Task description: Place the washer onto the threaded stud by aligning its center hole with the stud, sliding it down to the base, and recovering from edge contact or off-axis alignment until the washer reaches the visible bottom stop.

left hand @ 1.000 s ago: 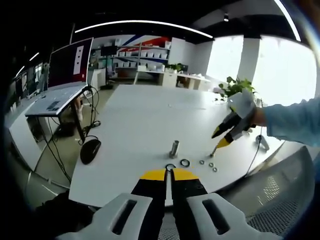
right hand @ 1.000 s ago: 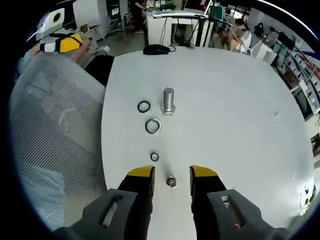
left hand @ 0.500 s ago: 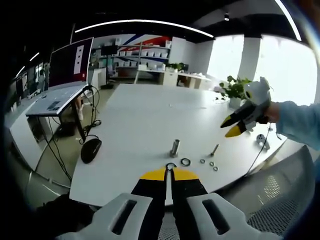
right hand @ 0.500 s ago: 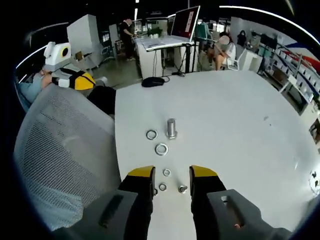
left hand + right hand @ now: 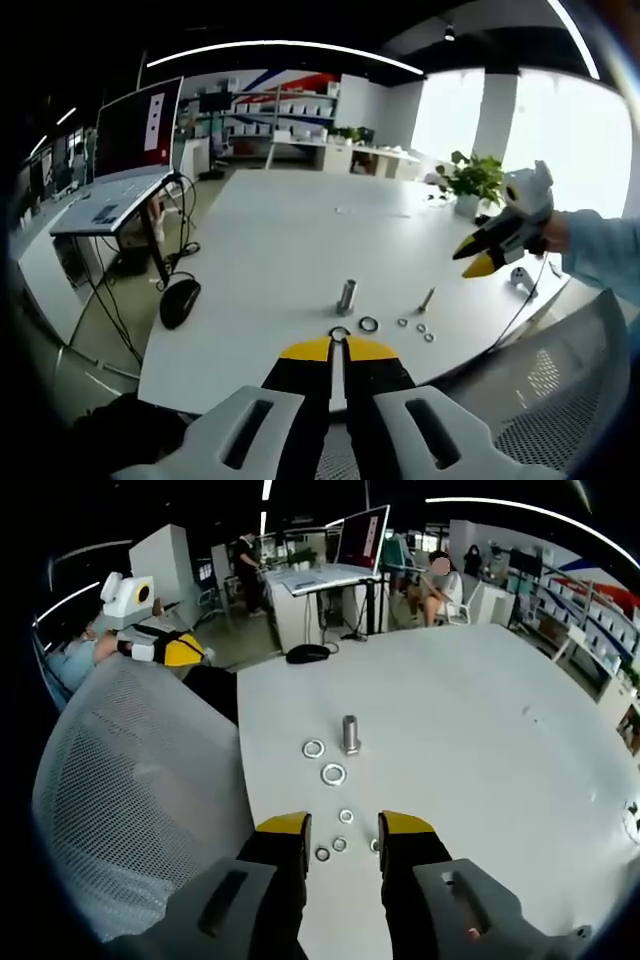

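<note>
While right gripper (image 5: 342, 832) fingers gape empty | left gripper (image 5: 338, 350) fingers pressed together, empty | flat steel washers (image 5: 333, 774) beside upright cylindrical stud (image 5: 350, 734)

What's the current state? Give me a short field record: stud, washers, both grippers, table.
stud: upright threaded stud on the white table, nothing on it
large washers: two flat beside the stud, washer and washer
small parts: small washers near the right gripper's tips
right gripper: open, empty, above the table edge
left gripper: jaws together, holding nothing
task status: no washer picked up yet
</note>
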`<state>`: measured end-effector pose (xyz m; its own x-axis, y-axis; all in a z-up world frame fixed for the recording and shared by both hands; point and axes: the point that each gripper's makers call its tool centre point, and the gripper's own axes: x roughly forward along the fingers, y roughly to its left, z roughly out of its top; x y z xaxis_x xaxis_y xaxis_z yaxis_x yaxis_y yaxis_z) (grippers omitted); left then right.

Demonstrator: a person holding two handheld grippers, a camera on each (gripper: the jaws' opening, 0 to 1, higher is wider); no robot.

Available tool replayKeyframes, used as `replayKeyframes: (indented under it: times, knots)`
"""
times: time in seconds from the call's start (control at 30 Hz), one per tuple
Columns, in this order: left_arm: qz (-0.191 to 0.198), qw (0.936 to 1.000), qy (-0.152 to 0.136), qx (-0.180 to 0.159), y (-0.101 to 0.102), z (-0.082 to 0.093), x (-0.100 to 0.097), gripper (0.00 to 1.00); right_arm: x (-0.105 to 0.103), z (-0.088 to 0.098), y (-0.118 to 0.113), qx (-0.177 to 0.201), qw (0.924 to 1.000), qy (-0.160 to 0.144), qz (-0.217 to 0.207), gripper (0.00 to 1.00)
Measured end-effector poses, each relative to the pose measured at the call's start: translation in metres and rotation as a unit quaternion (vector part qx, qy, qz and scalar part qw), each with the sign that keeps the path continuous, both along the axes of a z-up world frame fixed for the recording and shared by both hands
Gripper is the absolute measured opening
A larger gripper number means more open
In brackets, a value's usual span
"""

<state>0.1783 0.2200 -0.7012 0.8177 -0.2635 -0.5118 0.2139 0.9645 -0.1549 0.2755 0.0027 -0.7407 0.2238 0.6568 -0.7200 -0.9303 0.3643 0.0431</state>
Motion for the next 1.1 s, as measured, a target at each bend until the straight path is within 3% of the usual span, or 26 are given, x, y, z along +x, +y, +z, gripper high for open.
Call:
replayKeyframes:
  times: [0.23, 0.4, 0.77, 1.0, 1.1]
  knots:
    - [-0.001, 1.0, -0.001, 0.005, 0.0, 0.0, 0.0, 0.0, -0.01, -0.008, 0.0, -0.013, 0.9998, 0.008, 0.011, 0.29]
    - [-0.004, 1.0, 0.002, 0.009, 0.0, -0.001, -0.001, 0.01, -0.021, -0.021, -0.004, -0.05, 0.9974, 0.016, 0.049, 0.29]
    - [-0.007, 0.9999, 0.002, 0.007, -0.001, 0.0, -0.001, 0.01, -0.026, -0.042, -0.004, -0.098, 0.9919, 0.02, 0.077, 0.28]
    - [-0.006, 0.9999, -0.009, 0.0, 0.0, 0.003, 0.0, 0.0, -0.03, -0.055, -0.002, -0.118, 0.9882, 0.028, 0.093, 0.28]
    - [0.008, 0.9993, -0.034, -0.015, 0.005, 0.01, 0.004, 0.0, -0.036, -0.064, -0.002, -0.132, 0.9849, 0.036, 0.107, 0.25]
